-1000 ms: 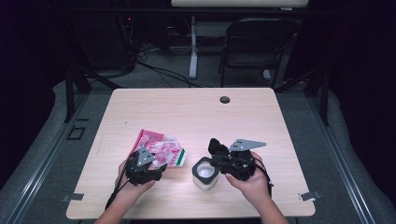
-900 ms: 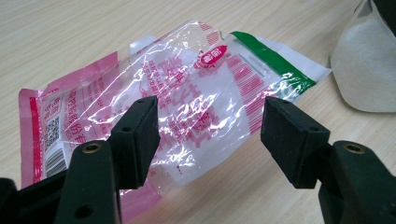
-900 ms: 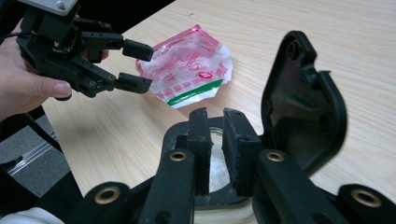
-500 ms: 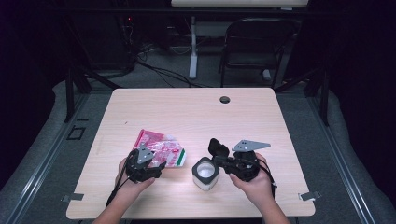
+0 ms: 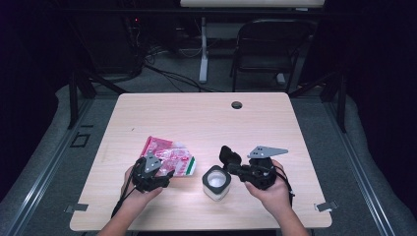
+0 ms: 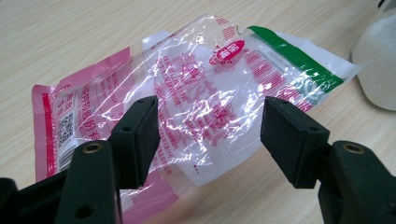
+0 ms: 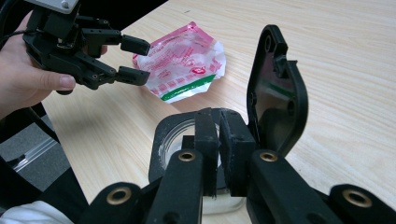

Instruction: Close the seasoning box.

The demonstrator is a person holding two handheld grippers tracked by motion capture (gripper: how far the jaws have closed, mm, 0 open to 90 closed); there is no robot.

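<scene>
A pale wooden table (image 5: pixel 206 123) bears everything; a small round black grommet (image 5: pixel 237 104) sits near its far edge, well clear of the work. The crinkled pink-and-clear plastic pouch with a green end strip (image 6: pixel 201 98) lies flat just left of the clear square jar with a black rim (image 5: pixel 217 182), whose black hinged lid (image 7: pixel 276 88) stands upright. The left gripper (image 6: pixel 210 135) hovers over the pouch, jaws spread wide. The right gripper (image 7: pixel 219 144) has just been closing, its pads nearly together over the jar's rim; whether they pinch it, I cannot tell.
</scene>
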